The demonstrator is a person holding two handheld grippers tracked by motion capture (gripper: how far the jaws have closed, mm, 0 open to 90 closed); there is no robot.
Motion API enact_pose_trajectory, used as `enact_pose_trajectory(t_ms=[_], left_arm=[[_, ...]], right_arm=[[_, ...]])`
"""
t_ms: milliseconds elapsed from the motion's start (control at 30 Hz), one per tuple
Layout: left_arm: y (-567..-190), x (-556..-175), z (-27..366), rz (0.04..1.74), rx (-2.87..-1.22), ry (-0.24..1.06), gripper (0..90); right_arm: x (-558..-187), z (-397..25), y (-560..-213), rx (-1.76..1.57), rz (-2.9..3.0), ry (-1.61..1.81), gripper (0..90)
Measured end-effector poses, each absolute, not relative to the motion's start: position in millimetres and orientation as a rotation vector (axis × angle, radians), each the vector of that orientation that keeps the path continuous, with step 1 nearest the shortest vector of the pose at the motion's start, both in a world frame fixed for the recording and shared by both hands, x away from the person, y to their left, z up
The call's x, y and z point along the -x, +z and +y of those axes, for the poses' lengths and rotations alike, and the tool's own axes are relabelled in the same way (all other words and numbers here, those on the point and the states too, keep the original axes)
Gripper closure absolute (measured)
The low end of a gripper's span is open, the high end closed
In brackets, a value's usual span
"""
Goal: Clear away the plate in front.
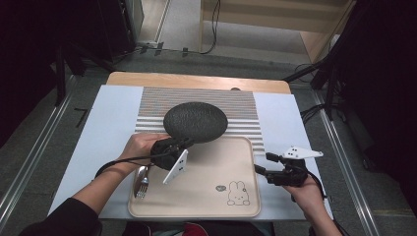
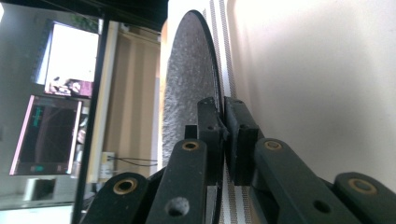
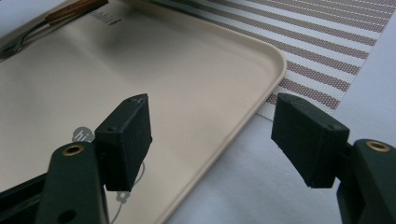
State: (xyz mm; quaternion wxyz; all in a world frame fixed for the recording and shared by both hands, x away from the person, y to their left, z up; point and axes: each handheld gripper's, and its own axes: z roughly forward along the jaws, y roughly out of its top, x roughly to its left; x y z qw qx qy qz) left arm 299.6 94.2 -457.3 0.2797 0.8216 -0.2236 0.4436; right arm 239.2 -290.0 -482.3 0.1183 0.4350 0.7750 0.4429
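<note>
The left gripper (image 1: 183,144) is clamped on the near rim of a dark speckled plate (image 1: 195,121), which hangs over the far edge of the beige tray (image 1: 206,209) and the striped placemat (image 1: 246,105) on the bench. The right gripper (image 1: 262,165) hovers with its jaws wide apart at the tray's right edge. A fork (image 1: 142,184) lies at the tray's left side
</note>
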Motion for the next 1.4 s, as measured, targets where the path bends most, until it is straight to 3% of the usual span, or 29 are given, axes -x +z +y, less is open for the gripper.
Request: enact_pose_trajectory(t_ms=[933,1400], left_arm=[[-459.2,-233.2,102.6,-0.779,-2.133,1.061,84.9],[-480.0,-223.5,96.6,-0.894,-2.141,0.952,87.3]], right_arm=[[-239.8,-290.7,-482.4,-1.279,2.264,1.282,26.8],[-240.1,-290.6,-482.6,-1.28,2.263,1.283,26.9]])
